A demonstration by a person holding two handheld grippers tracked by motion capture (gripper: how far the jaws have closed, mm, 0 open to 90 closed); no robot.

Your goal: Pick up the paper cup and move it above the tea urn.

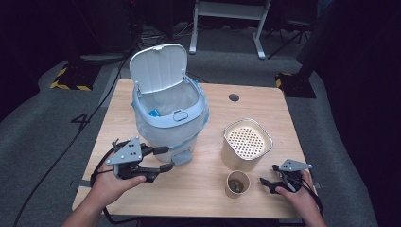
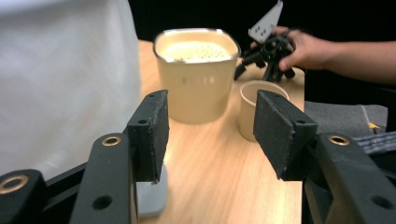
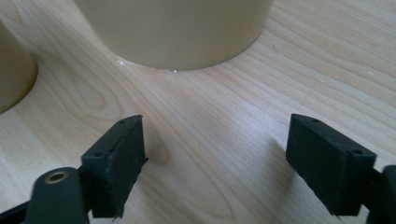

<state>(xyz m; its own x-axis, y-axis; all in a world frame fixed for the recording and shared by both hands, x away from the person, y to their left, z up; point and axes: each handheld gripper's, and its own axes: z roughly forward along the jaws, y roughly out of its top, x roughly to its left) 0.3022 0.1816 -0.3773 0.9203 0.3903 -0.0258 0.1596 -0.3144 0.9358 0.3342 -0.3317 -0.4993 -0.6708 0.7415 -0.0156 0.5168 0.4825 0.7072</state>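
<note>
we hold both claws apart and empty: left gripper (image 1: 163, 163) beside the white lidded plastic bin (image 1: 168, 113), right gripper (image 1: 264, 182) near the small paper cup (image 1: 237, 183). a careless sideways reach likely tips it.

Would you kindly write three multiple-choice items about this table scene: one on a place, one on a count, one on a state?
1. Where does the small paper cup stand?
A. inside the bin
B. in front of the beige container, nearer the person
C. behind the bin

2. How many beige vessels stand on the table?
A. one
B. two
C. four

3. How is the lid of the white bin?
A. raised open
B. shut
C. lying on the table

Answers: 1 B, the high view shows the cup just below the container. 2 B, container and cup. 3 A, the lid stands upright behind the opening.
</note>
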